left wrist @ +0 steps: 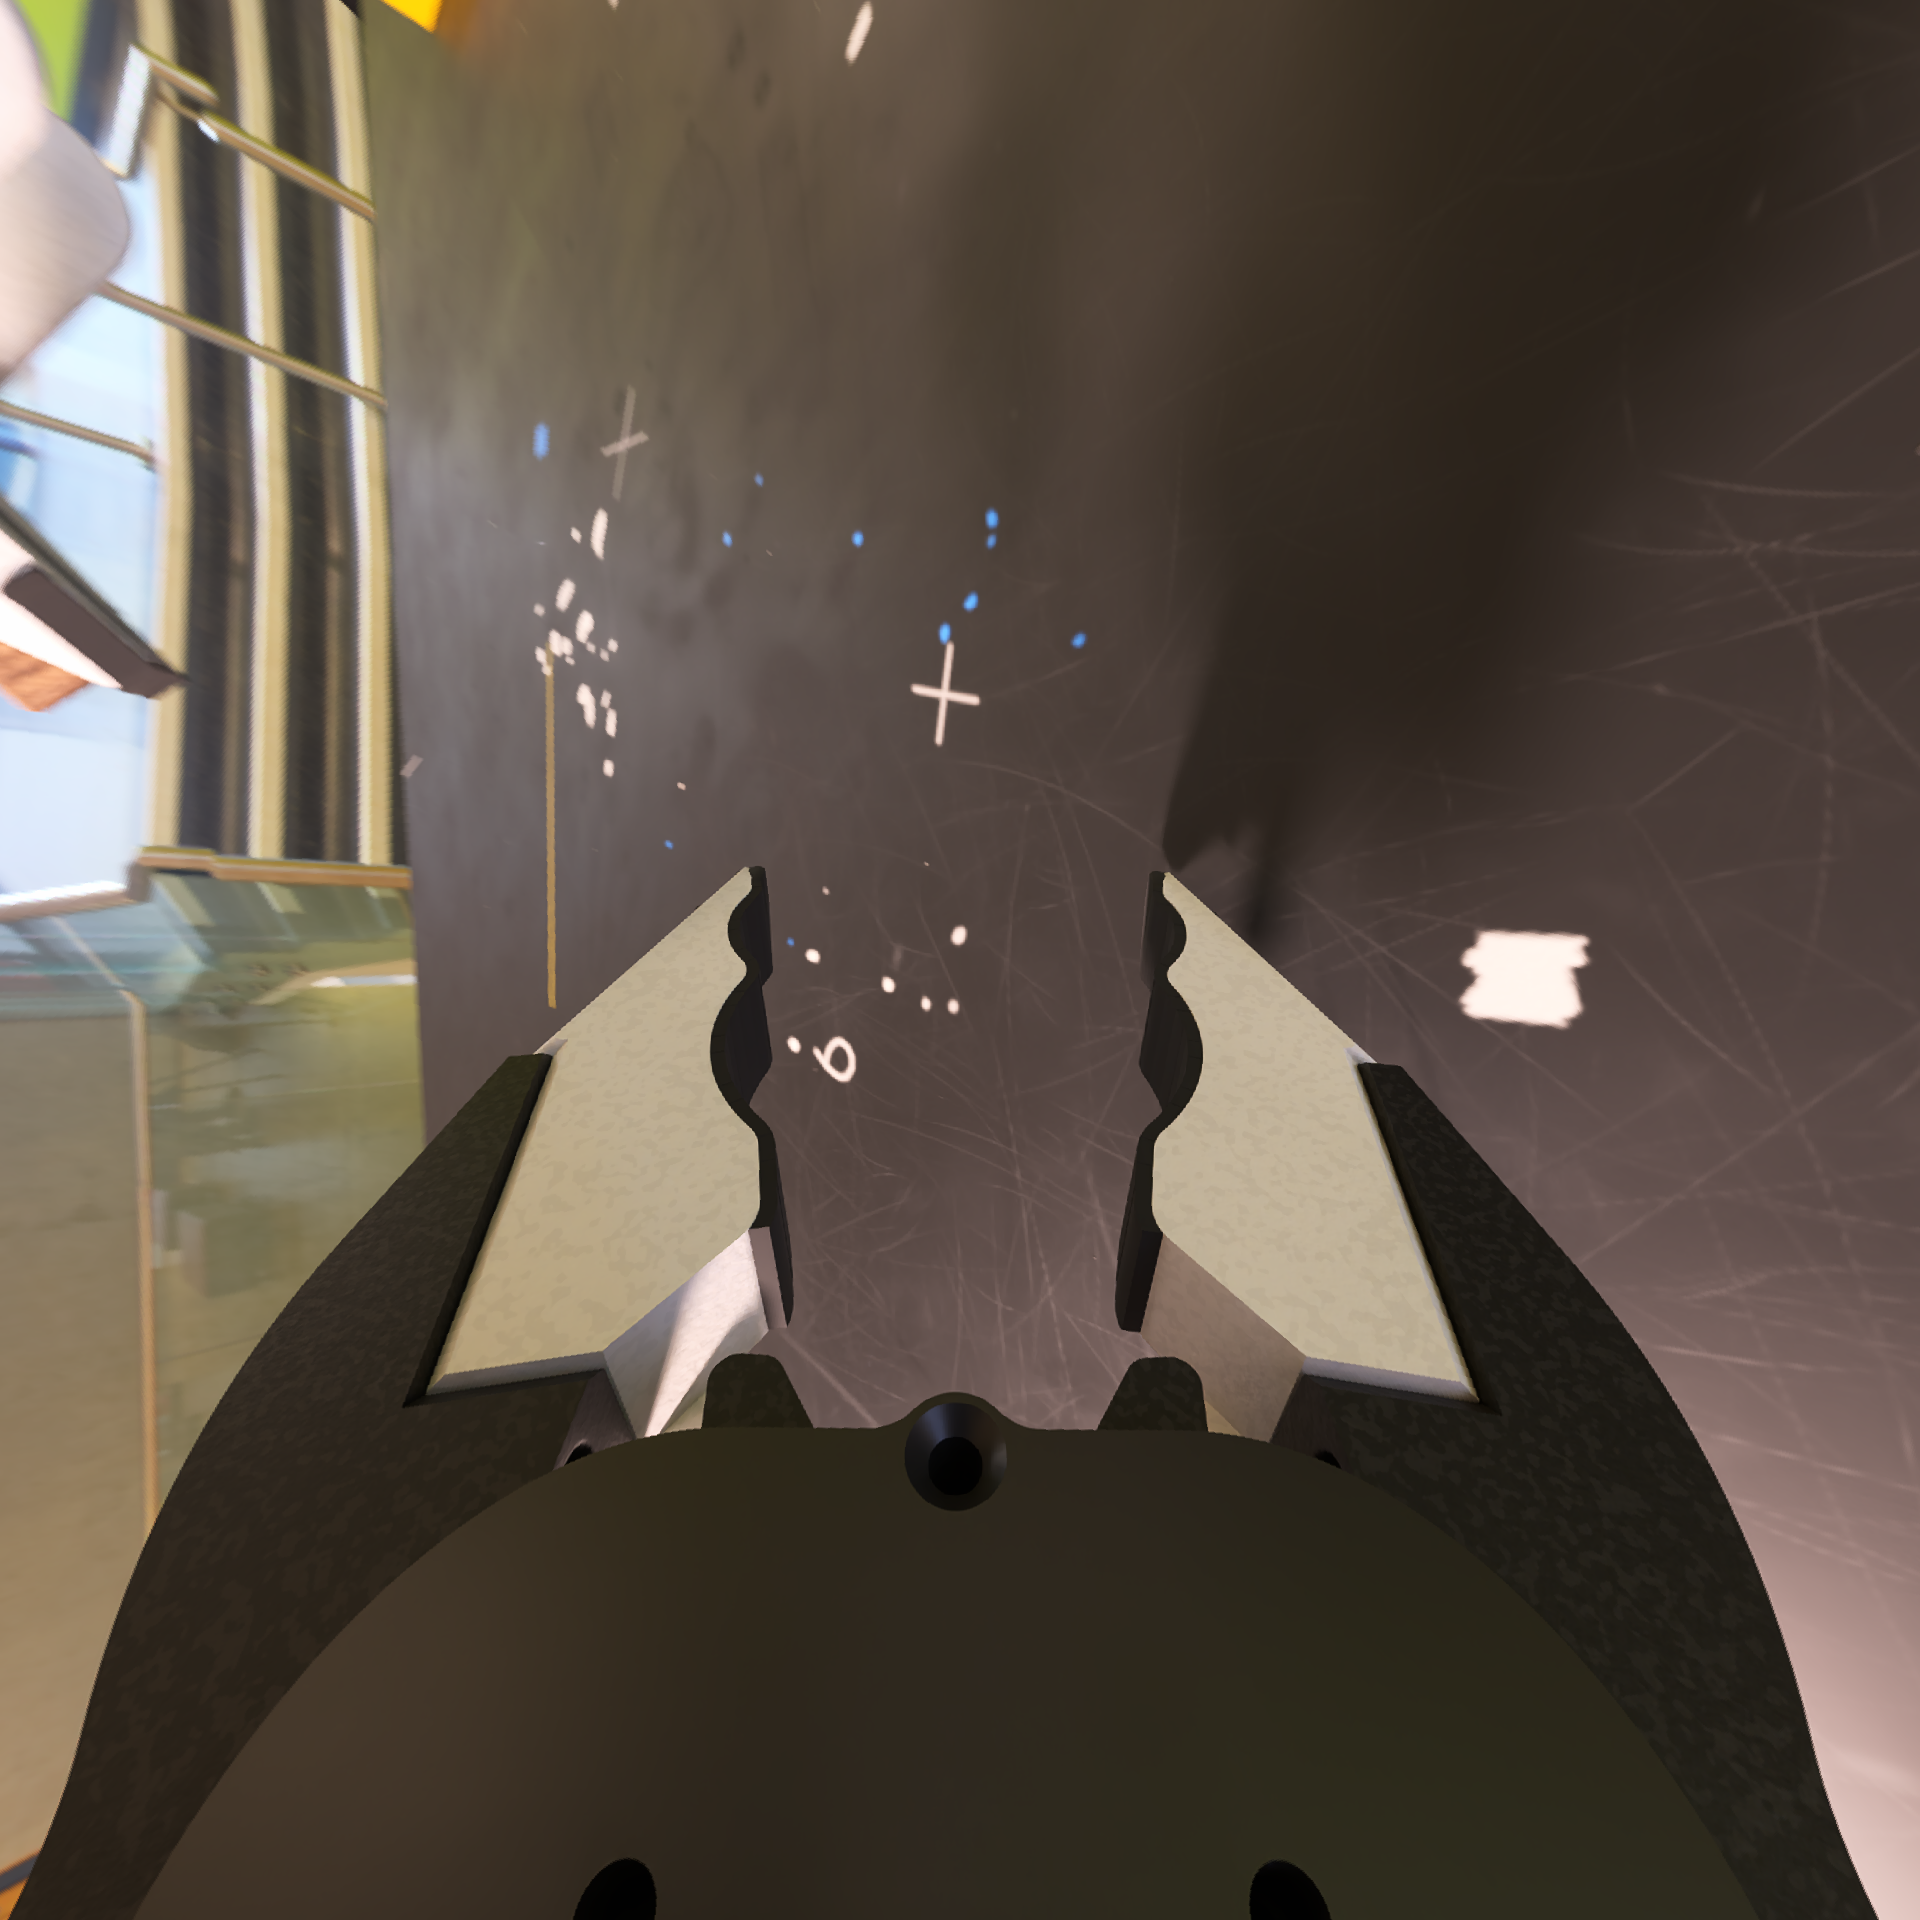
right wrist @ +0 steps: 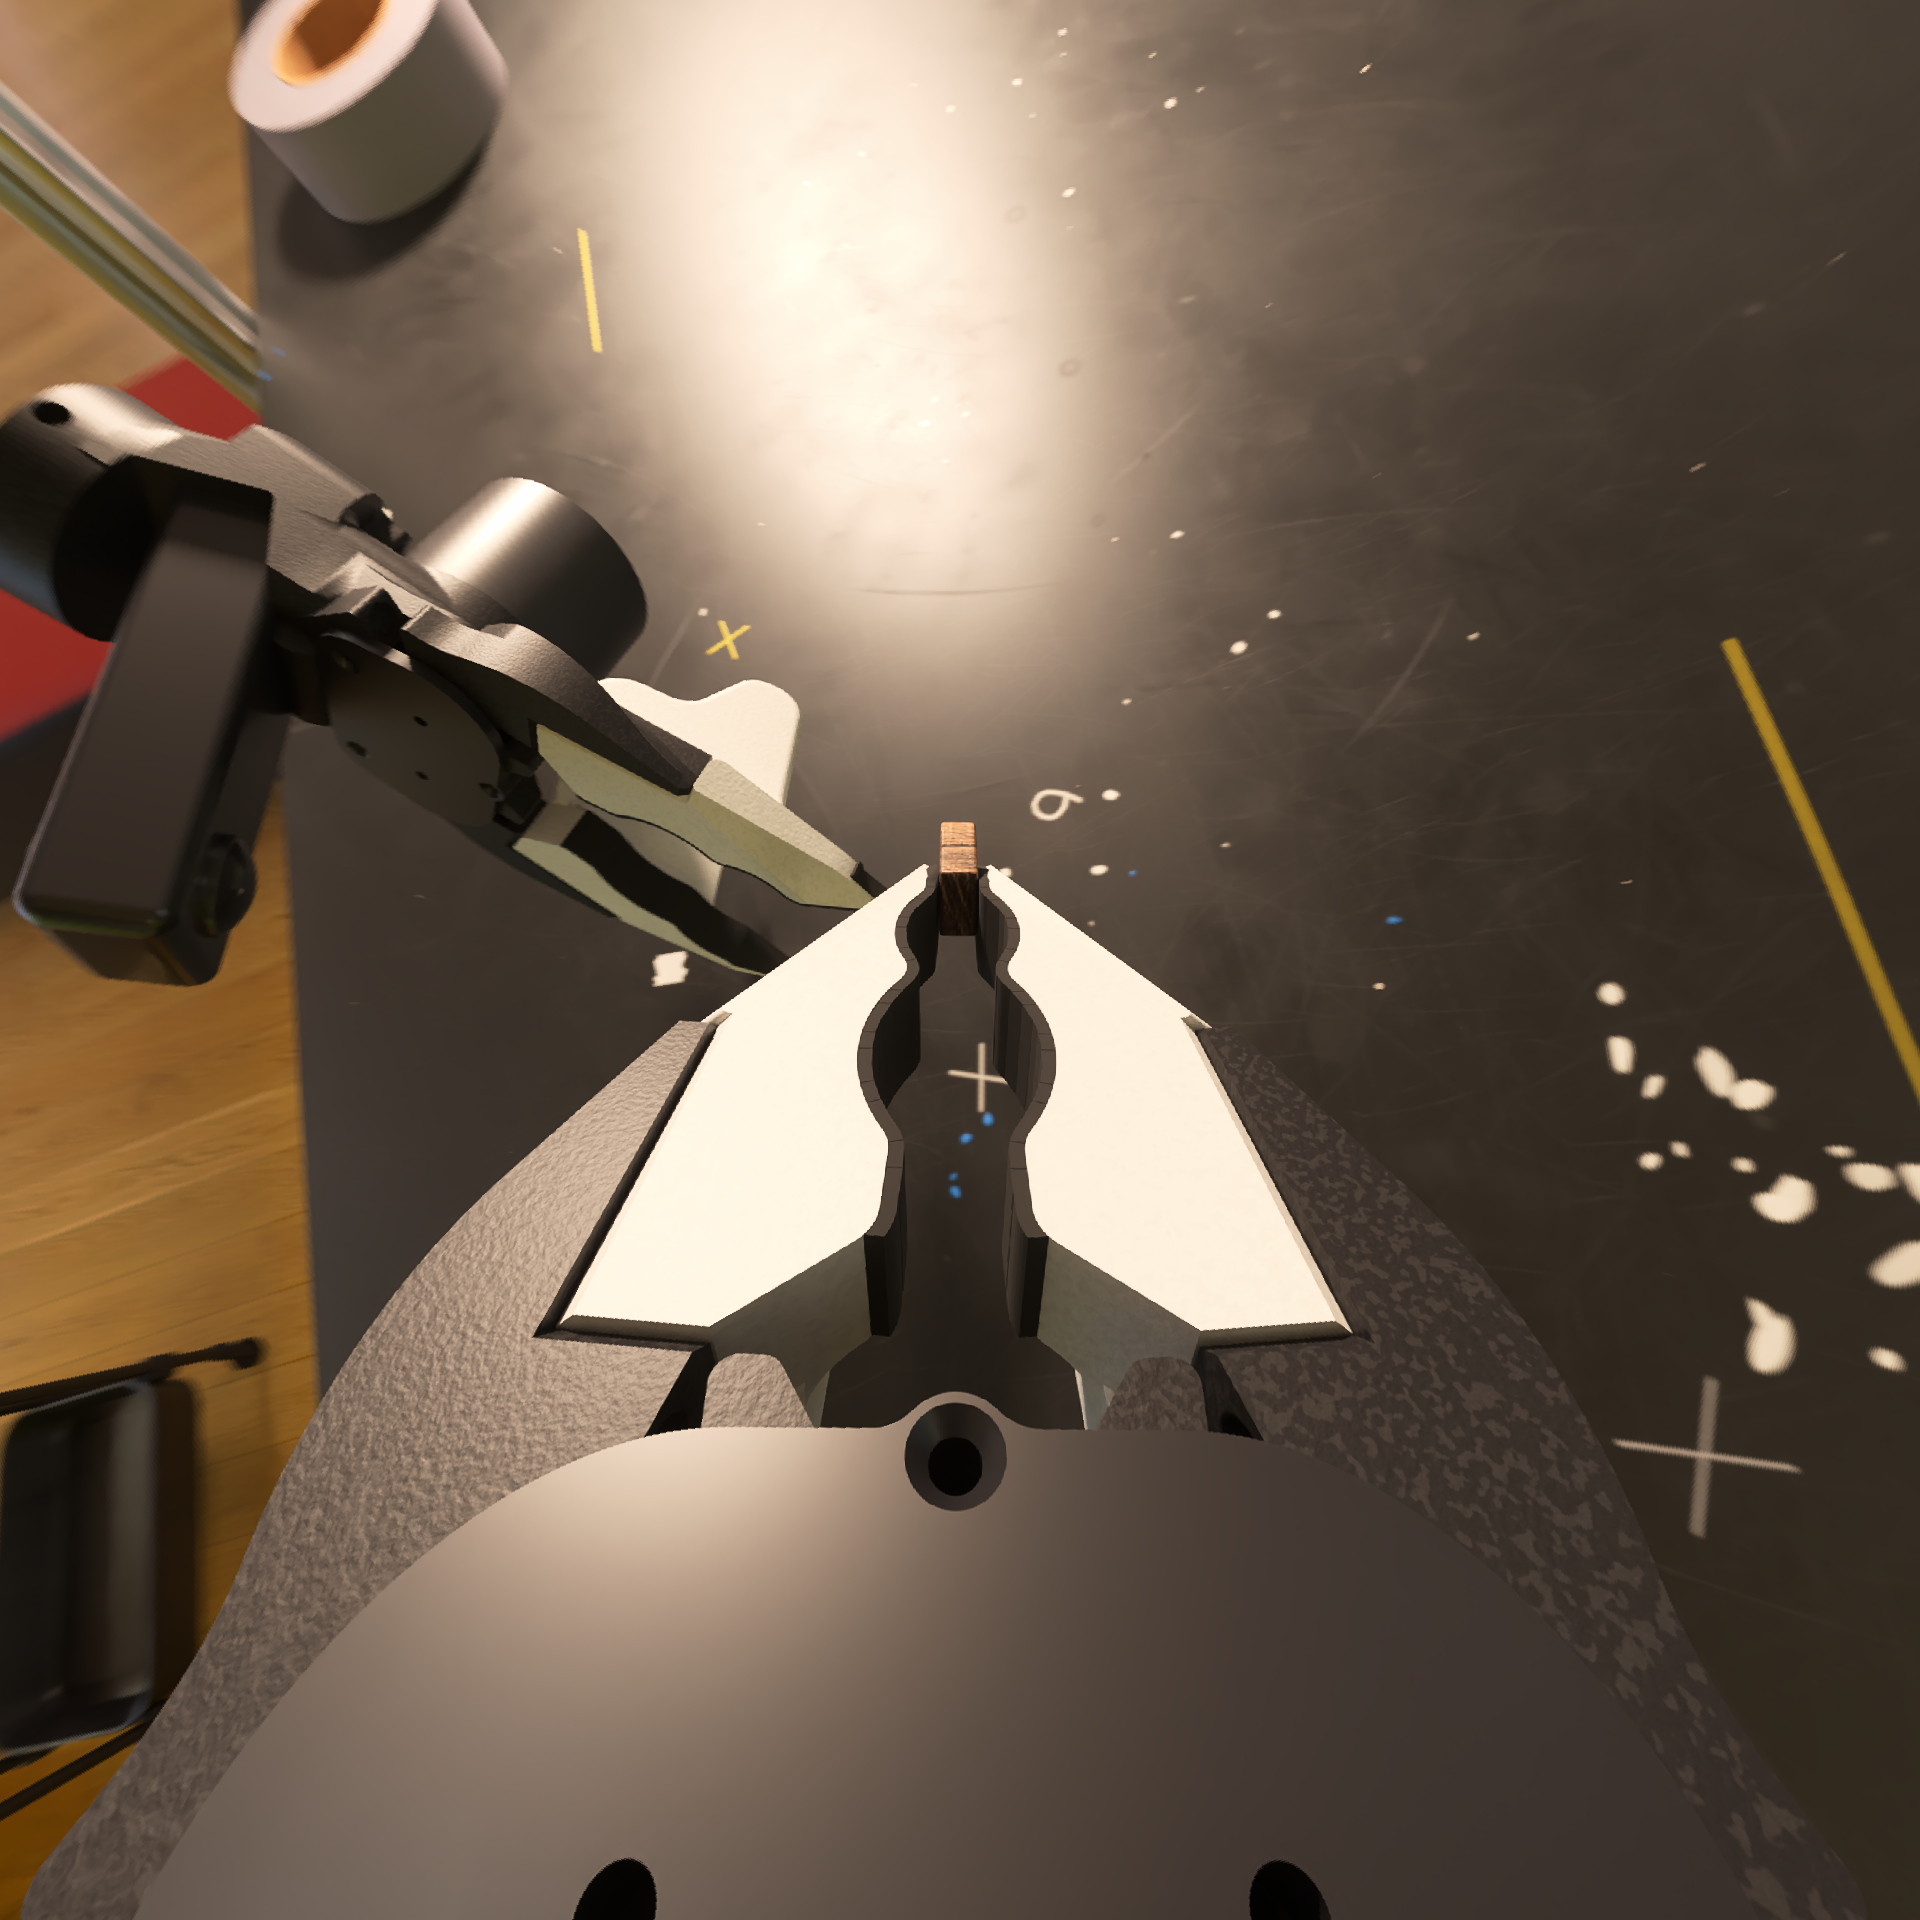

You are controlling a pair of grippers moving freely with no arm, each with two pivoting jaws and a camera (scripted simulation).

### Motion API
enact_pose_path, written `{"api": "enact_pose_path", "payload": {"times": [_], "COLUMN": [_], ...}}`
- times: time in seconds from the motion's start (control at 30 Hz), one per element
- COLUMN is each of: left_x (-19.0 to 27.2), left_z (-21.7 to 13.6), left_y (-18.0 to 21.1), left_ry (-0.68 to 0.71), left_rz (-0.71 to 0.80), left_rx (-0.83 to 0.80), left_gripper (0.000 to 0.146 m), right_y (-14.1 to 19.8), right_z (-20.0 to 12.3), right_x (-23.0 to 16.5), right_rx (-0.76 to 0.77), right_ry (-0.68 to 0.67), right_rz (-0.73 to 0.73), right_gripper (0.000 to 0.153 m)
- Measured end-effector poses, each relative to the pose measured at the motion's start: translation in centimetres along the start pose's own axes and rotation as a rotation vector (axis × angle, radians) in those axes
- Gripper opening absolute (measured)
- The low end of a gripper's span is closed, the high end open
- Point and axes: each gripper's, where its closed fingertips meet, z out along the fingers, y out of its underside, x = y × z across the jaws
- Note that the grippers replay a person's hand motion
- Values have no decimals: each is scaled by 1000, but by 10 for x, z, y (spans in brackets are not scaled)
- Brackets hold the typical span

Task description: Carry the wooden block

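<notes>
The small wooden block (right wrist: 957, 844) is clamped between the tips of my right gripper (right wrist: 957, 881), which is shut on it above the dark table (right wrist: 1351, 416). Its light end sticks out past the fingertips. My left gripper (left wrist: 956, 883) is open and empty, facing the marked table surface (left wrist: 1039, 312). In the right wrist view the left gripper (right wrist: 816, 930) comes in from the left, open, its tips close beside my right gripper's left fingertip. A brown wooden bit (left wrist: 42, 681) with a pale edge shows at the far left of the left wrist view.
A grey tape roll (right wrist: 364, 94) stands at the table's far left corner. A white shape (right wrist: 753, 727) lies under the left gripper. Wooden floor (right wrist: 125, 1143) lies beyond the table's left edge, with a black frame (right wrist: 83, 1558) low left. Yellow lines and chalk marks cover the table.
</notes>
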Motion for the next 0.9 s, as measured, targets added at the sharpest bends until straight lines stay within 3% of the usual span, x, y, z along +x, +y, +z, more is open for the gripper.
{"api": "enact_pose_path", "payload": {"times": [0.27, 0.5, 0.7, 0.8, 0.9], "left_x": [3, -13, -23, -13, -6], "left_z": [3, -5, 10, 20, 21], "left_y": [4, 14, 10, 11, 12], "left_ry": [49, -42, -1, 61, 72], "left_rz": [-72, -61, -61, -46, -24], "left_rx": [-7, -50, -62, -90, -119], "left_gripper": [71, 59, 73, 64, 45], "right_y": [-18, -40, -50, -52, -52], "right_z": [-9, -18, -13, -13, -14], "right_x": [10, 49, 79, 87, 96], "right_rx": [43, 12, -135, -150, -171], "right_ry": [222, 395, 472, 455, 475], "right_rz": [-157, -240, -325, -307, -322], "right_gripper": [5, 5, 5, 5, 5]}}
